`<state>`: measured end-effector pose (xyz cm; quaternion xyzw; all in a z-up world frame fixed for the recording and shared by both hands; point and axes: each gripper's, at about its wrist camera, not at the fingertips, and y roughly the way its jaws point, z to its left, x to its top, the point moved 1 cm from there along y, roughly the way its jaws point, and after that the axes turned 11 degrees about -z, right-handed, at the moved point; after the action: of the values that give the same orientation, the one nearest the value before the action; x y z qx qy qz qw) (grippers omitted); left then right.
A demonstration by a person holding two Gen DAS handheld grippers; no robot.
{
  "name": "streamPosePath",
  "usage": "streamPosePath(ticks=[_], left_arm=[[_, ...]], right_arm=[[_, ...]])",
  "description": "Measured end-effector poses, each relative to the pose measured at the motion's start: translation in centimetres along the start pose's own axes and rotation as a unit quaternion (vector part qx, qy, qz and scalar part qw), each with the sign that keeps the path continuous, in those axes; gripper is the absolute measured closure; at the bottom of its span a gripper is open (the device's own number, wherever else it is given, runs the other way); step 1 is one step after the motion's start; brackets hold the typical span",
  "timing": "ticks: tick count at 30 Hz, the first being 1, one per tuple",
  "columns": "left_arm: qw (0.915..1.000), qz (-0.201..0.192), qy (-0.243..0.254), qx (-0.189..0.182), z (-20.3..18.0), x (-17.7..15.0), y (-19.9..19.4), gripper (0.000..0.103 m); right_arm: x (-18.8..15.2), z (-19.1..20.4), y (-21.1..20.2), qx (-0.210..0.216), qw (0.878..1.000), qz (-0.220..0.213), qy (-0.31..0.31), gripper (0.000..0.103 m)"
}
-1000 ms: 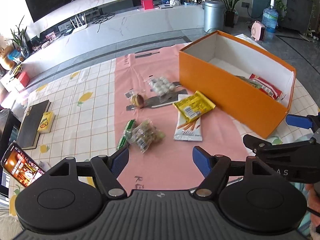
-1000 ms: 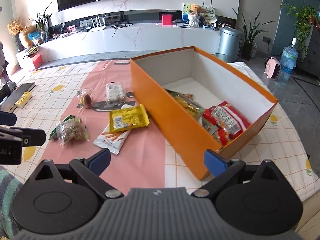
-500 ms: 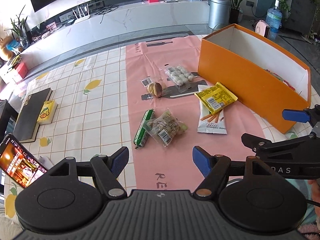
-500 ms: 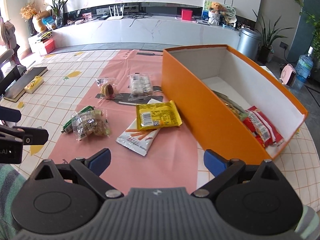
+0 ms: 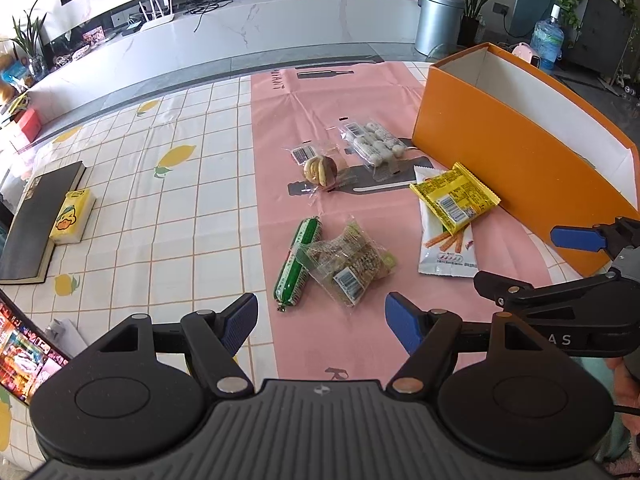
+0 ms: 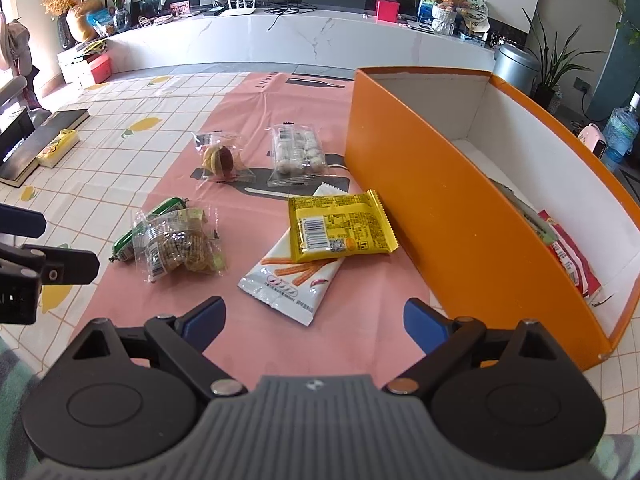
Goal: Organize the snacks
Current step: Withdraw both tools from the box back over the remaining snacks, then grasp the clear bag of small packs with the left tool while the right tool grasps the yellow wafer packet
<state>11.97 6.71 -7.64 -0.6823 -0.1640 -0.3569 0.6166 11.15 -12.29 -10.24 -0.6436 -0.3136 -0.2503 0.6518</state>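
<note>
Seen only from the right wrist: interior of orange box (image 6: 448, 200), white-lined, rectangular, holding a red packet (image 6: 570, 256) and a greenish packet (image 6: 536, 220) against its near end. Seen only from the left wrist: phone (image 5: 22, 346) with lit screen at near left edge.

Left gripper (image 5: 320, 320): spread wide, holding nothing, above near edge of pink mat (image 5: 280, 120). Right gripper (image 6: 314, 320): spread wide, holding nothing, near the box's near corner.

On mat, left of box, loose:
- yellow foil packet (image 6: 340, 228), flat, lying across white stick-snack pouch (image 6: 292, 280);
- clear crinkled bag of small pieces (image 6: 180, 244), overlapping green tube-shaped pack (image 6: 132, 236);
- clear wrapper with round pastry (image 6: 218, 158), far;
- clear tray pack of white balls (image 6: 296, 150), far, beside box.

Far left on checked lemon-print tablecloth (image 5: 180, 200): dark book (image 5: 36, 216), yellow carton (image 5: 72, 216) touching it.
</note>
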Motion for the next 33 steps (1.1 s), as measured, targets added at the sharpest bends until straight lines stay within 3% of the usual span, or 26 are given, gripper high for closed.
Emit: streamPosePath(ticks=[13,23,28,29,33], left_arm=[[0.9994,-0.012,0.020,-0.027,-0.4,0.3,3.8,0.017],[0.9934,-0.031,0.085,-0.071,-2.3,0.9,6.5,0.017],[0.9935,-0.016,0.094,-0.061,-2.9,0.6,7.7,0.017],[0.9938,-0.014,0.096,-0.055,-2.9,0.5,7.8,0.017],[0.9957,-0.003,0.080,-0.046,-2.5,0.4,7.8,0.020]], right_arm=[[0.2,-1.6,4.2,0.005,0.998,0.017,0.061,0.011],[2.2,-2.9,6.5,-0.010,0.997,0.004,0.081,0.010],[2.1,-3.1,8.0,-0.005,0.995,0.016,0.097,0.010],[2.1,-3.0,8.2,-0.008,0.996,0.016,0.090,0.013],[1.3,-2.8,8.6,-0.006,0.997,0.027,0.074,0.051]])
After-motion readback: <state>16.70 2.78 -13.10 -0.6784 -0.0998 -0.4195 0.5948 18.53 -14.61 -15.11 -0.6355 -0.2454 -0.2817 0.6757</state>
